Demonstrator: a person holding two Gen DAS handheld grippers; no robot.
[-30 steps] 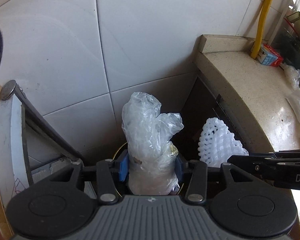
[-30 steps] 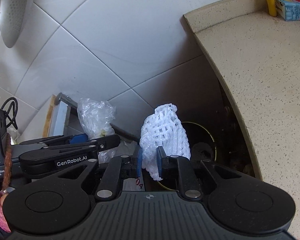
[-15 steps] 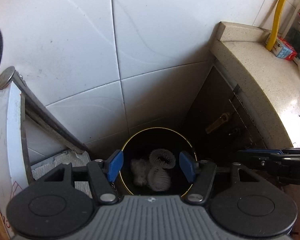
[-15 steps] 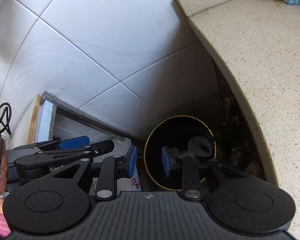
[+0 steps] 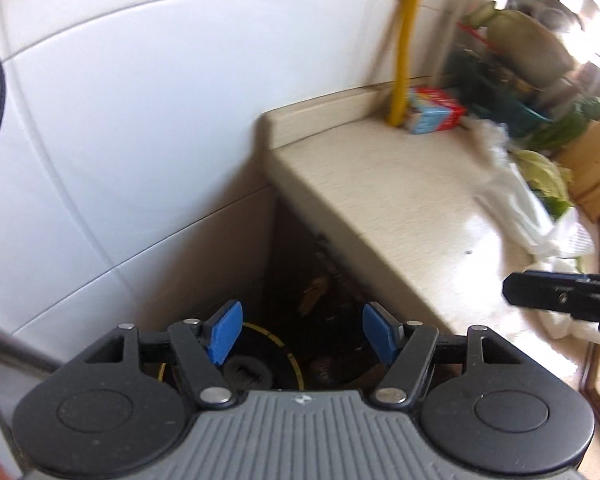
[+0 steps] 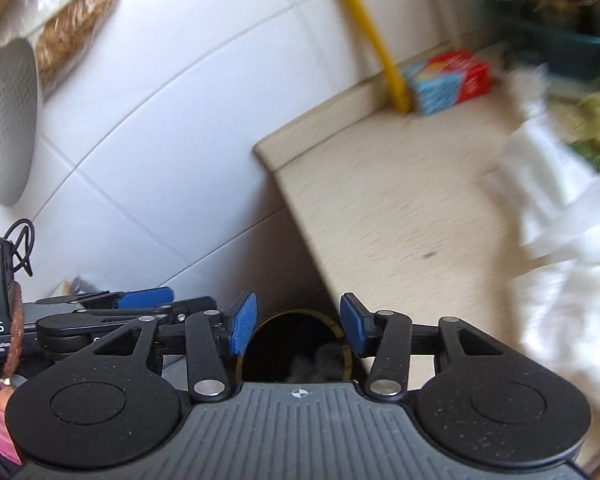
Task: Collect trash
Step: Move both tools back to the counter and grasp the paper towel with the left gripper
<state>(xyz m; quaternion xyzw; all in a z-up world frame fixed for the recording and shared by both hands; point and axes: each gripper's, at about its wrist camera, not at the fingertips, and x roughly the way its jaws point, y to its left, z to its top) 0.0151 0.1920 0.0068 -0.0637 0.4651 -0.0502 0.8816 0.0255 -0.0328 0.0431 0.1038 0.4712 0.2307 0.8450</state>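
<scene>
My left gripper [image 5: 302,332] hangs above a black bin with a gold rim [image 5: 290,354], its jaws opening with nothing between the blue pads. A white foam net [image 5: 246,372] lies inside the bin. My right gripper [image 6: 298,328] is also over the bin [image 6: 276,344], jaws opening and empty, with pale trash [image 6: 316,360] dim in the bottom. One black finger of the right gripper [image 5: 548,294] pokes in over the counter. The left gripper [image 6: 180,300] shows side-on at the left. White plastic bags [image 5: 512,200] [image 6: 560,220] lie blurred on the counter.
A beige stone counter [image 5: 400,200] [image 6: 400,200] ends right above the bin. A red and blue carton [image 5: 432,114] and a yellow pipe [image 5: 404,40] stand at its back, with leafy vegetables [image 5: 544,172] to the right. White tiled wall fills the left. A perforated skimmer [image 6: 10,120] hangs there.
The left gripper let go of a clear plastic bag and the right of a white foam net; both dropped into the bin. Both grippers opened, rose and swung toward the counter.
</scene>
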